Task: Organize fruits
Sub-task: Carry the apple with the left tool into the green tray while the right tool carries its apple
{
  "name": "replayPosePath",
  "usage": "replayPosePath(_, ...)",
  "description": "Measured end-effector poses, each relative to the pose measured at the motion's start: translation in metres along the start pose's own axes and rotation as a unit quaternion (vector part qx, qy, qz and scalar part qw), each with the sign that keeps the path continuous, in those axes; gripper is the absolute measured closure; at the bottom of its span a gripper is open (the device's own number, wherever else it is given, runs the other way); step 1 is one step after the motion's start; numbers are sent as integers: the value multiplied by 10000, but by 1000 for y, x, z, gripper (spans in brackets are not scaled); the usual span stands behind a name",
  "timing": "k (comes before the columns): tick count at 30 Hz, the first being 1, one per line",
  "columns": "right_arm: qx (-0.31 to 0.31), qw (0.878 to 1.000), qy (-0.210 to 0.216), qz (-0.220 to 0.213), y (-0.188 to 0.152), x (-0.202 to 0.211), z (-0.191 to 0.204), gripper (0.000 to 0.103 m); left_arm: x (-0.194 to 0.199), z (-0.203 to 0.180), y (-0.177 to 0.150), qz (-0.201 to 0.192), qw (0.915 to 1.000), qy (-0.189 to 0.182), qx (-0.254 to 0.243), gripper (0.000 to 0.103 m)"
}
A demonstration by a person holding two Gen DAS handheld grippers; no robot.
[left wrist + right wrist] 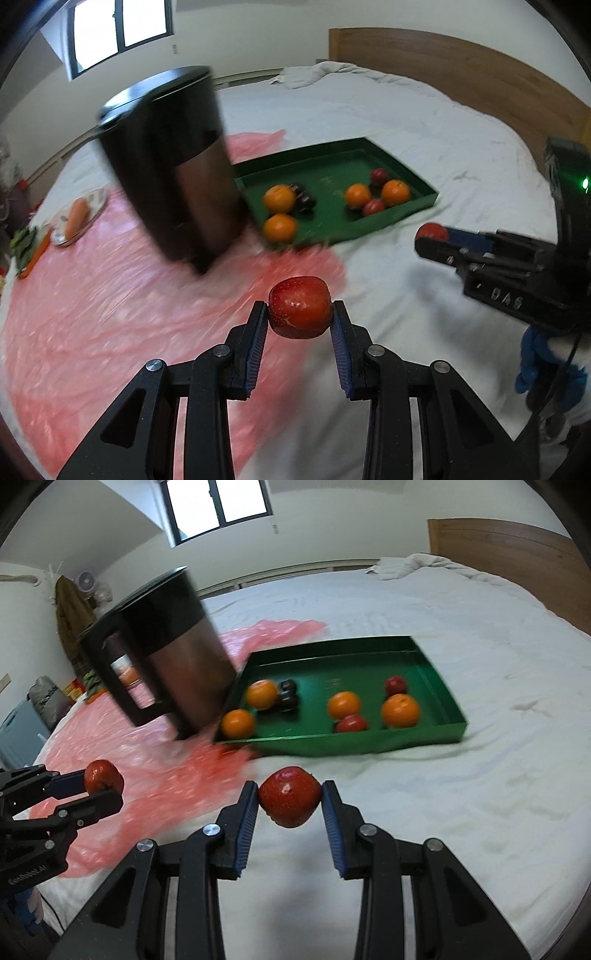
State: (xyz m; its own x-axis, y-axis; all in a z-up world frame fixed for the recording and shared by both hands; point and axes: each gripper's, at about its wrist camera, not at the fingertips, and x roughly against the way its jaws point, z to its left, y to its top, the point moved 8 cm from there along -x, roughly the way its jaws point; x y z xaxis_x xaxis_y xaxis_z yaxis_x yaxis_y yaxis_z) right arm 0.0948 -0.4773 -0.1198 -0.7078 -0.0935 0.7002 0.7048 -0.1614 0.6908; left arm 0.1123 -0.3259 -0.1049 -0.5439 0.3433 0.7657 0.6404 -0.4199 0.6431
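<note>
The left tool (300,314) points forward and downward, its two black fingers angled in toward each other, the blue ribbed pads (258,347) pressing on either side of a small red fruit (299,307) held at the tips. The right tool (290,794) has the same pose: black fingers converging, blue pads (245,830) clamped on a second red fruit (290,796). Both jaws stand narrow, closed on their loads. The two tools ride side by side, well apart, each showing in the other's view from the side with its fruit at the fingertips. A bit of blue fabric shows below the right tool's body in the left view.
</note>
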Motion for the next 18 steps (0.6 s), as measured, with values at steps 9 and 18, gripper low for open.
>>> replayPosePath(9, -163, 9996, -195, -88, 32, -31, -48, 74, -66, -17, 62, -10, 9986, -388, 358, 73)
replayPosePath(18, -22, 9992, -388, -87, 74, -90, -66, 73, -139, -8, 86, 212, 9972, -372, 621, 73)
